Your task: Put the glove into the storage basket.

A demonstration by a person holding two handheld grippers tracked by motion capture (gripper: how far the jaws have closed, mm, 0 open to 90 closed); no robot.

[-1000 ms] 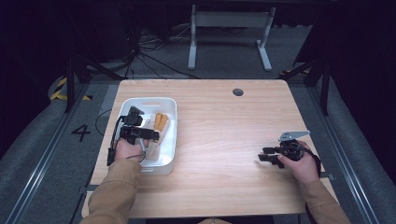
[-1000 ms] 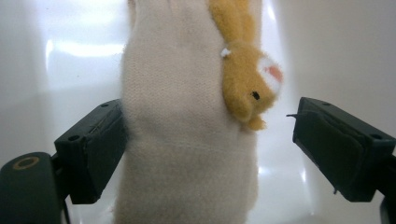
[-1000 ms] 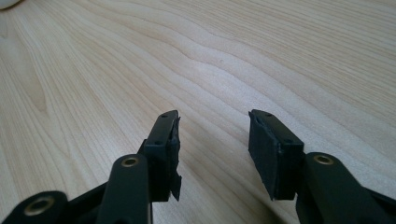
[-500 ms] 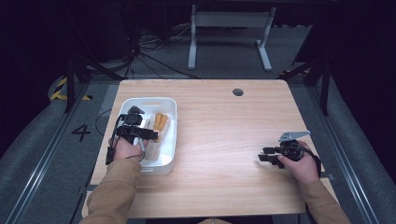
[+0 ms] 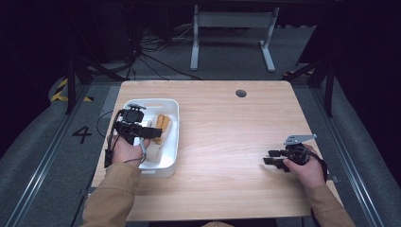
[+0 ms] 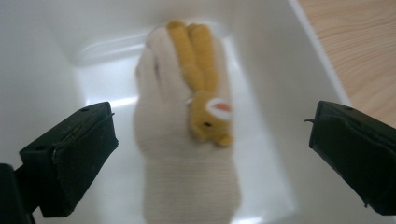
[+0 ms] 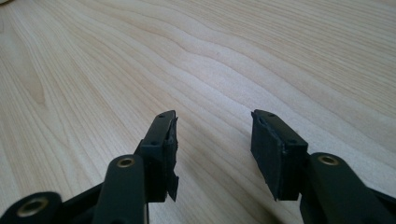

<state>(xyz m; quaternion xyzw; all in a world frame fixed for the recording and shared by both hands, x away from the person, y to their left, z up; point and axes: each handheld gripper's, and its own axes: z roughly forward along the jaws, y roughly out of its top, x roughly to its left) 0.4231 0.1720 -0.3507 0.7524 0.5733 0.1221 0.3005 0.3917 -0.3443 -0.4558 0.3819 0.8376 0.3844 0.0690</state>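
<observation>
The left gripper (image 6: 210,154) has drifted; fingers (image 6: 70,163) wide above the glove (image 6: 182,154).

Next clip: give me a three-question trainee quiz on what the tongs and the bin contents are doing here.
1. True or false: the left tongs are shut on the cream glove.
2. What lies on the glove: A a yellow plush toy, B a spoon, C a cup?
3. Fill in: the right tongs hover open over the bare wooden ____.

Key: 1 false, they are open above it in the white bin; 2 A; 3 table.
</observation>
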